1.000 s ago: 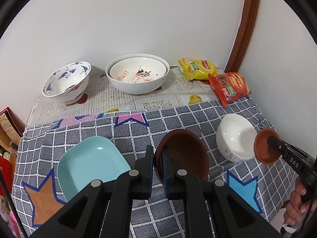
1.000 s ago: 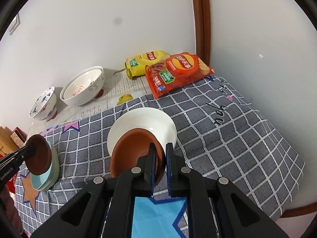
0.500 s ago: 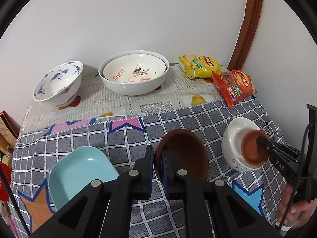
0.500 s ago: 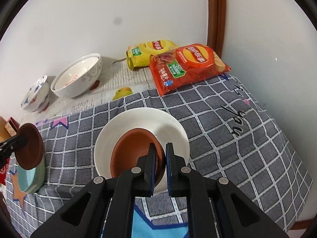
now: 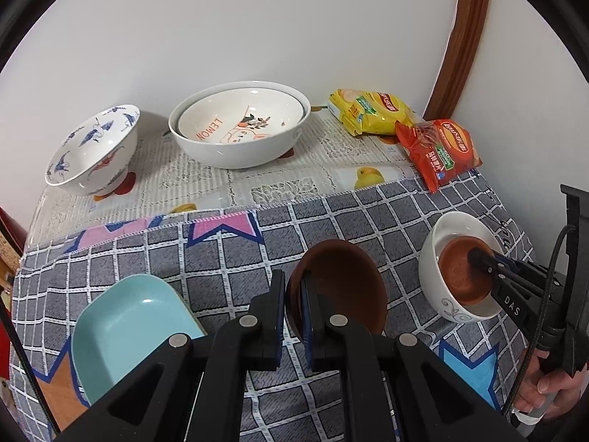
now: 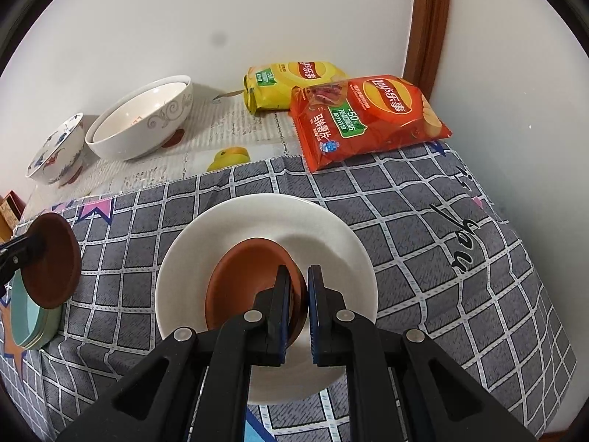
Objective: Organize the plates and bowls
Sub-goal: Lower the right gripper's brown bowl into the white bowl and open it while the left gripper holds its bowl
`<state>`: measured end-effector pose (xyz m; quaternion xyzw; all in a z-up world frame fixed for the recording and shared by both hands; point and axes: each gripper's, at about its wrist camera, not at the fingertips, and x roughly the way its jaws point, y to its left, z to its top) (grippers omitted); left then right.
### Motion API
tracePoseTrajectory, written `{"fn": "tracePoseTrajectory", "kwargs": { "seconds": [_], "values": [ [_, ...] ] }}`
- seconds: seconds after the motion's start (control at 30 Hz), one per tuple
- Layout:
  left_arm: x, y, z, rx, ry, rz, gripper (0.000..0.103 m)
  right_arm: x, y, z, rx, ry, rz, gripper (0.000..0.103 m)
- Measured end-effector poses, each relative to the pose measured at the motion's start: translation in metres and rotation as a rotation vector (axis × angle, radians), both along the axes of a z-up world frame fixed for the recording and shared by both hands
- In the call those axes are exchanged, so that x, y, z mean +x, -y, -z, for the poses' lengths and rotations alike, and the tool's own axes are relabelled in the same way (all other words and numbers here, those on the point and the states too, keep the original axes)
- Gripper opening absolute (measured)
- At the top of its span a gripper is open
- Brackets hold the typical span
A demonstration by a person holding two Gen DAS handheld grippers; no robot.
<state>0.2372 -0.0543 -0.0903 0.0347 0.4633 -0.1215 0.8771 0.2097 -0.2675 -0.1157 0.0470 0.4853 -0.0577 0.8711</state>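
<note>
Left hand-held gripper (image 5: 292,305): jaws narrow, clamped on the near rim of a dark brown dish (image 5: 342,287), held tilted above the grey checked cloth (image 5: 228,250), just right of the turquoise square plate (image 5: 125,316). In the right wrist view, same dish (image 6: 51,261) seen at the far left, hanging over the stacked turquoise plates (image 6: 27,326) at the cloth's edge.

Right hand-held gripper (image 6: 296,302): jaws narrow, pinching the near rim of a terracotta dish (image 6: 250,280), which sits tilted inside the white bowl (image 6: 265,217) on the checked cloth. From the left wrist view, that bowl (image 5: 434,258) stands at the right, with the terracotta dish (image 5: 460,272) in it and the right hand-held gripper's tips (image 5: 478,258) on its rim; fingers of a hand (image 5: 552,386) visible low on the right.

At the back of the worktop, on a patterned mat: a blue-painted bowl (image 5: 92,151), a large white bowl (image 5: 239,125) with a smaller one nested inside, a yellow crisp bag (image 5: 371,110) and a red crisp bag (image 5: 441,151) against the wall.
</note>
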Motion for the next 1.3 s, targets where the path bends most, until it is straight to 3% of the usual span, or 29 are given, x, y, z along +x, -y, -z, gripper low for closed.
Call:
{"fn": "tracePoseTrajectory", "kwargs": {
  "seconds": [0.37, 0.63, 1.3],
  "values": [
    [0.002, 0.002, 0.004, -0.003, -0.004, 0.008, 0.009, 0.007, 0.005, 0.008, -0.006, -0.027, -0.008, 0.009],
    [0.003, -0.004, 0.002, -0.005, 0.002, -0.004, 0.009, 0.014, -0.004, 0.014, -0.122, -0.079, -0.047, 0.009],
    [-0.004, -0.027, -0.005, -0.026, 0.001, -0.027, 0.009, 0.019, -0.014, 0.021, -0.187, -0.145, -0.065, 0.016]
  ]
}}
